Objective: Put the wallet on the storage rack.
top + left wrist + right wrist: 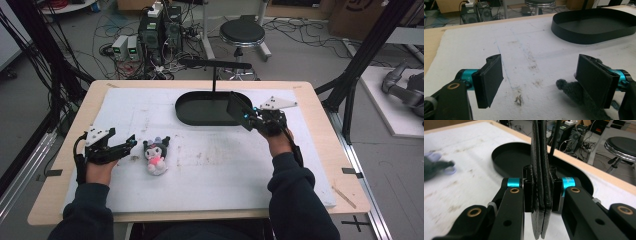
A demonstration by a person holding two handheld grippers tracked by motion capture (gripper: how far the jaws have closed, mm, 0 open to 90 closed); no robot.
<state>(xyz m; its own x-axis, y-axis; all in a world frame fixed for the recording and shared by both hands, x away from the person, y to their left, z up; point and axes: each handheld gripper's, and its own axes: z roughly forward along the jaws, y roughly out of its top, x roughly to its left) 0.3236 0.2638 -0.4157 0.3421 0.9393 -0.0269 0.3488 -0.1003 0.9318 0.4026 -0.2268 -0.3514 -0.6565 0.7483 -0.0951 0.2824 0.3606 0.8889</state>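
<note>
A small plush toy [156, 155] with dark ears and a pink body lies on the white mat, left of centre. My left gripper [131, 141] rests just left of it, jaws open; in the left gripper view [540, 72] the toy's grey fuzzy ear [571, 88] pokes out beside the right pad. My right gripper [248, 120] hovers over the near right end of the black oval tray [200, 112], shut on a flat black stitched leather case [235, 106]. In the right gripper view [541, 187] the case [539, 150] stands on edge, pinched between both pads.
A black T-shaped stand [215, 65] rises from the tray's far side. The tray [584, 37] [501, 167] has a low wall. A stool [242, 34], computers and cables sit on the floor beyond the table. Black frame posts flank the table.
</note>
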